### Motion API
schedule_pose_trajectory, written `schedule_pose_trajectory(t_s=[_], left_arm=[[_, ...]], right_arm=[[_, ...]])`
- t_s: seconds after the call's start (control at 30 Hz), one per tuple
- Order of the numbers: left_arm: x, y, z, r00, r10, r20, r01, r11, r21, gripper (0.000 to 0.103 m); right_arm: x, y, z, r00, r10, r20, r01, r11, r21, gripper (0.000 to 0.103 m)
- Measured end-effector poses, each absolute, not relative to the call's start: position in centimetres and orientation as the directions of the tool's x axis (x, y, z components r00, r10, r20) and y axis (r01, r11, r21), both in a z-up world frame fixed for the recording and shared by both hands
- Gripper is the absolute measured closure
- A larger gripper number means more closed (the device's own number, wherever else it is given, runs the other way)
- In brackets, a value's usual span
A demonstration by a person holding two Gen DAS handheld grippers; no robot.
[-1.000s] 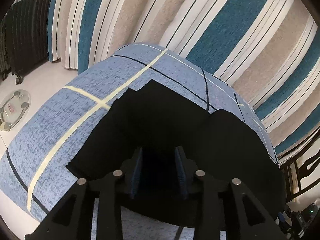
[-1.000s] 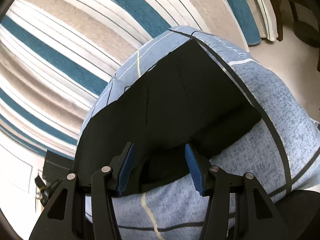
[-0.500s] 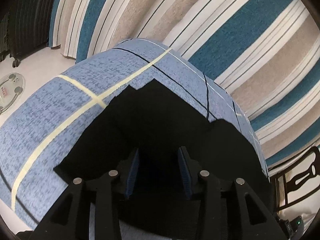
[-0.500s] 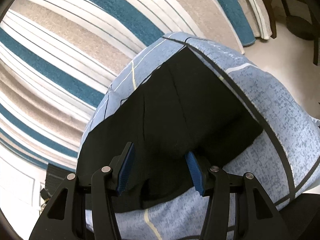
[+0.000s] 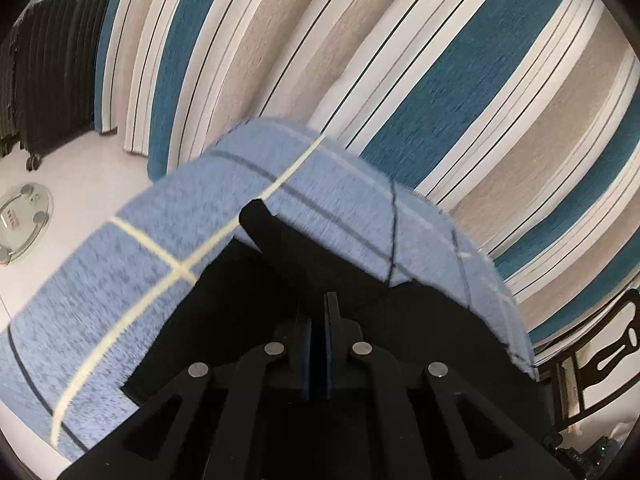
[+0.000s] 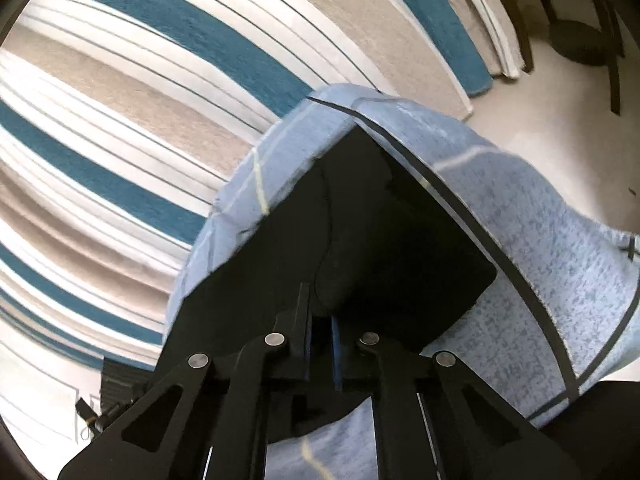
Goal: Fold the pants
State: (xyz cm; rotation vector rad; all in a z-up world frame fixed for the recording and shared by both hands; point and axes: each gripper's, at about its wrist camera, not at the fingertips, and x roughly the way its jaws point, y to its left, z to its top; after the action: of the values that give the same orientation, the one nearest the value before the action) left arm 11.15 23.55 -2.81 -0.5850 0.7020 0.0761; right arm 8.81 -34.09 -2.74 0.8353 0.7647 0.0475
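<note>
Black pants (image 5: 248, 292) lie on a light blue checked cloth (image 5: 132, 264) over a raised surface. In the left wrist view my left gripper (image 5: 319, 340) is shut on the near edge of the pants, its blue pads pressed together on black fabric. In the right wrist view the pants (image 6: 400, 248) fill the middle, and my right gripper (image 6: 320, 340) is shut on a raised fold of them. The blue cloth (image 6: 540, 264) shows to the right and behind the pants. The far end of the pants is partly hidden by lifted fabric.
A striped teal, beige and white rug (image 5: 400, 60) covers the floor beyond the surface. A black ribbed suitcase (image 5: 44, 64) and a round glass scale (image 5: 24, 220) are at the left. Dark wooden chairs (image 6: 580, 20) stand at the right, and another shows in the left view (image 5: 600, 352).
Both grippers were open over the pants and have shut on the near edge. The fabric is now lifted and both views have tilted up, with motion blur.
</note>
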Motion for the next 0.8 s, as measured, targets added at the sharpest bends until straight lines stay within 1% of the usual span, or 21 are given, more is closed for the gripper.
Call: schedule_pose_trajectory(t_s=[0.1,0.17,0.23,0.3,0.37,0.5,0.6,0.67,0.73,0.8], left_arm=[[9.9,23.0,-1.0,0.791,-0.119,-0.601,-0.224,0.858,-0.463,0.097],[9.3,22.6,-0.8,0.792,-0.115,-0.6,-0.212,0.87,-0.446,0.097],[9.2,22.4,-1.6,0.775,-0.102,-0.624,-0.221,0.881,-0.419,0.097],[9.5,22.7,-3.0,0.745,-0.11,-0.658,-0.245,0.872,-0.423,0.097],[9.5,23.0,-3.8,0.732,-0.108,-0.673,-0.262,0.867,-0.424,0.097],[9.4,23.2,-4.5,0.719,-0.109,-0.687,-0.27,0.866,-0.42,0.097],[8.6,23.2,-3.4,0.741,-0.108,-0.662,-0.248,0.873,-0.421,0.097],[8.4,23.1,-3.3,0.745,-0.104,-0.659,-0.241,0.879,-0.411,0.097],[8.8,23.2,-4.4,0.717,-0.093,-0.691,-0.256,0.886,-0.385,0.097],[9.1,23.4,-5.9,0.678,-0.107,-0.727,-0.28,0.877,-0.39,0.097]], right_arm=[[8.6,-33.7,-1.4,0.736,0.315,-0.599,0.227,0.72,0.656,0.097],[8.7,-33.8,-1.5,0.715,0.282,-0.64,0.251,0.751,0.61,0.097],[9.2,-34.2,-2.8,0.674,0.297,-0.677,0.284,0.742,0.608,0.097],[9.3,-34.8,-4.1,0.649,0.313,-0.693,0.32,0.714,0.623,0.097],[8.9,-35.1,-4.2,0.661,0.326,-0.675,0.316,0.696,0.645,0.097],[8.3,-34.7,-2.8,0.691,0.319,-0.648,0.278,0.711,0.646,0.098],[7.8,-34.2,-1.0,0.716,0.315,-0.623,0.246,0.722,0.647,0.098],[7.5,-34.1,-0.9,0.709,0.296,-0.64,0.246,0.746,0.619,0.098],[7.6,-34.4,-2.5,0.675,0.278,-0.683,0.295,0.748,0.595,0.098],[7.5,-35.0,-3.9,0.658,0.303,-0.69,0.321,0.716,0.62,0.097]])
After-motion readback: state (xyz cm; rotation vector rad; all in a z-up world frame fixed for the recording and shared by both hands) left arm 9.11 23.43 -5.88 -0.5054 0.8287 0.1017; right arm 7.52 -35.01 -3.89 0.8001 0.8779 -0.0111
